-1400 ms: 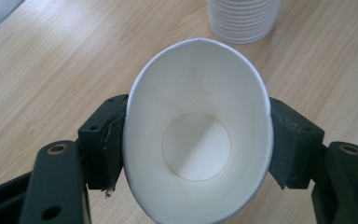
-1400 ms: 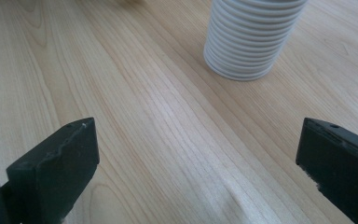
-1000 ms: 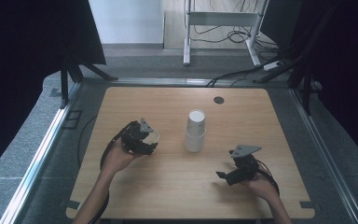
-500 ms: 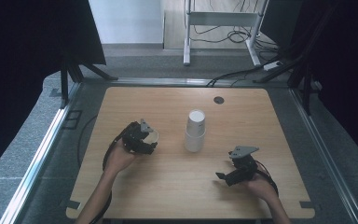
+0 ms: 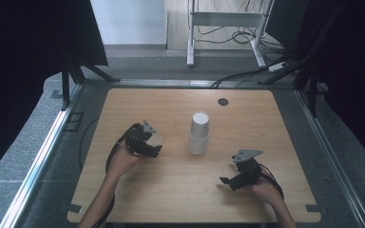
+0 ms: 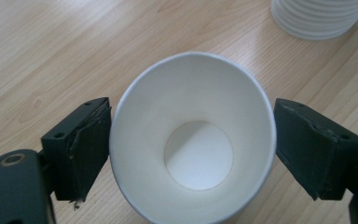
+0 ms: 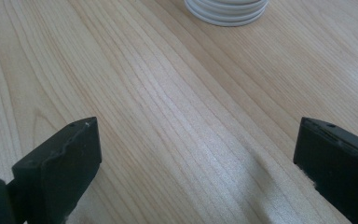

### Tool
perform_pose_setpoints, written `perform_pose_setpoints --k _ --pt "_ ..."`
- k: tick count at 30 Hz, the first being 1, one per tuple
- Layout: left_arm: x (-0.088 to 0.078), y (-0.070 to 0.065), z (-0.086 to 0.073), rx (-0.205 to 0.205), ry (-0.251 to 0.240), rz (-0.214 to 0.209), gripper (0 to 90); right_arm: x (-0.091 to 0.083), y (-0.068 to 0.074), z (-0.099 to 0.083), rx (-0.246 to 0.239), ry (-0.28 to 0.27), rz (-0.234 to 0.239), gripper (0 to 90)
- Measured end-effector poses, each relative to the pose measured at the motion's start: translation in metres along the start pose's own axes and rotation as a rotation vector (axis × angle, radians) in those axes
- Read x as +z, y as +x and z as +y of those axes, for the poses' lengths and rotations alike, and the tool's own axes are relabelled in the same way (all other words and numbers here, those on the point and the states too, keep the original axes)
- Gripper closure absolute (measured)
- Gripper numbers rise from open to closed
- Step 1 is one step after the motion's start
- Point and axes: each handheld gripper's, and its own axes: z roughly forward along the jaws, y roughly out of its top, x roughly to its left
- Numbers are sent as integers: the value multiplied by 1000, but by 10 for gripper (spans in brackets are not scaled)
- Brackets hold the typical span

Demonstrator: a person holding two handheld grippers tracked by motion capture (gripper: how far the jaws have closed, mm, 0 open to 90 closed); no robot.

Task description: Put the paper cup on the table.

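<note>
Left of the cup stack (image 5: 199,133), the left claw (image 6: 192,149) pinches a paper cup (image 6: 193,140); squeezing harder could crumple its thin wall. The right claw (image 7: 196,163), spread and empty, hovers over the worktop (image 5: 171,190).

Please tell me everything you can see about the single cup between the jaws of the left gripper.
The cup is white, it looks like paper, and it is empty, with a thin rolled rim and a round flat bottom. Its open mouth faces the camera of the left gripper, whose two black jaws press its sides. It is left of the stack of cups, apart from it, over the wooden table.
</note>
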Motion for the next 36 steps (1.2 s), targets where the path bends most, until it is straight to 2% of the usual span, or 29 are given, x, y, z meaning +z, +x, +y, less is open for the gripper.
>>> perform_pose_setpoints --k 6,10,15,19,28,36 --pt "-13 0 2 -9 -48 -31 50 0 -1 -1 4 0 -5 8" --pt "-22 -3 3 -4 -75 -47 38 -1 -1 0 5 0 -4 8" --pt "-29 -10 3 2 -101 -53 16 -2 -1 0 4 0 -6 8" --pt "-36 -17 1 13 -112 -36 0 -3 -1 -1 6 -3 -9 8" --pt "-56 -24 -11 14 -155 -19 0 -7 -3 -1 7 -7 -10 8" --pt "-68 -31 -32 -2 -201 -17 0 -7 -2 -1 7 -7 -10 12"
